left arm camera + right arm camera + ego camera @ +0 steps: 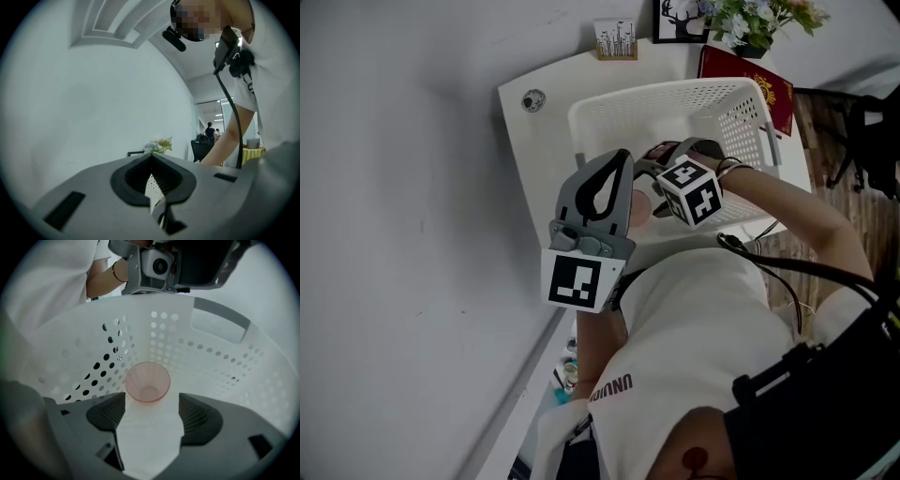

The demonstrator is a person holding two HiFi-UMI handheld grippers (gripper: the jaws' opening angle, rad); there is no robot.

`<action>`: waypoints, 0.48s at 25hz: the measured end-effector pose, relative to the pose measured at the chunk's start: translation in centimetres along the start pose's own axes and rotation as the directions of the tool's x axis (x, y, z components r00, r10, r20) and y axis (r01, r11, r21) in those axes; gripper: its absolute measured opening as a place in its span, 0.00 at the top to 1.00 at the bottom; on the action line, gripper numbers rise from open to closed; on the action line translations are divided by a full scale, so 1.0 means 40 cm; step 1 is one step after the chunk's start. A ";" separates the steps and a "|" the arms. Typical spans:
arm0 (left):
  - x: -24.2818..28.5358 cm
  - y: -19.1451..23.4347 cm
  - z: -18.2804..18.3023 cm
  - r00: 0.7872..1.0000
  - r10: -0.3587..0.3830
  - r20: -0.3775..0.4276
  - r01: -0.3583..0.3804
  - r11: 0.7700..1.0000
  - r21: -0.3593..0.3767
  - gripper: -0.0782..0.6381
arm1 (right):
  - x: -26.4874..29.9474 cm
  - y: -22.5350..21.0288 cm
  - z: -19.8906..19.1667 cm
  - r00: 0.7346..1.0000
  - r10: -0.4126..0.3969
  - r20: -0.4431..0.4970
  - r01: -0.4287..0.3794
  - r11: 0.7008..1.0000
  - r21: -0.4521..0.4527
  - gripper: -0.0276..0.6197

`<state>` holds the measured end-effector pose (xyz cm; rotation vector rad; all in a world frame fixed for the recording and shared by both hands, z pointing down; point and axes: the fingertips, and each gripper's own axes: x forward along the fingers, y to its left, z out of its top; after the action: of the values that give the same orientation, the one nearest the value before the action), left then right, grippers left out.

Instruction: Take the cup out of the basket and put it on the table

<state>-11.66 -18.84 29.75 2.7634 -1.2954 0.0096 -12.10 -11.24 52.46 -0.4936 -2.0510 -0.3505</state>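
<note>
Pink see-through plastic cup (147, 383) sits at the bottom of the white plastic basket with holes (211, 357), close to one of its corners. Its open mouth faces up at the right claw (152, 399). The basket stands on the white counter (530, 131) and fills most of it. A bare strip runs along the counter's left edge.

The cup is not grabbed yet, so I think the step now is reaching in for it. The right claw is spread wide. The cup is just in front of its tips, and neither tip touches it. Next, the claw should likely go a little lower, so one tip is on each side of the cup. Then it should squeeze softly, since a thin cup may bend or slip.

The right arm reaches over the basket's near rim, and its claw points steeply down. The left claw (621, 159) is pressed together and holds nothing. It hovers by the basket's near left corner.
</note>
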 end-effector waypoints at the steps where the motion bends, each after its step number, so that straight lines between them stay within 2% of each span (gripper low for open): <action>1: 0.001 -0.002 0.001 1.000 -0.010 0.001 0.010 1.000 0.000 0.87 | 0.004 0.001 0.002 1.000 0.001 -0.002 -0.001 1.000 -0.007 0.41; 12: 0.005 0.007 0.003 1.000 -0.027 0.009 0.027 0.999 -0.041 0.87 | 0.037 0.001 0.016 1.000 -0.001 -0.007 0.001 0.998 -0.064 0.40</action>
<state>-11.74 -19.20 29.66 2.7488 -1.2454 -0.0304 -13.25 -10.62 53.43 -0.5293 -2.0378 -0.4186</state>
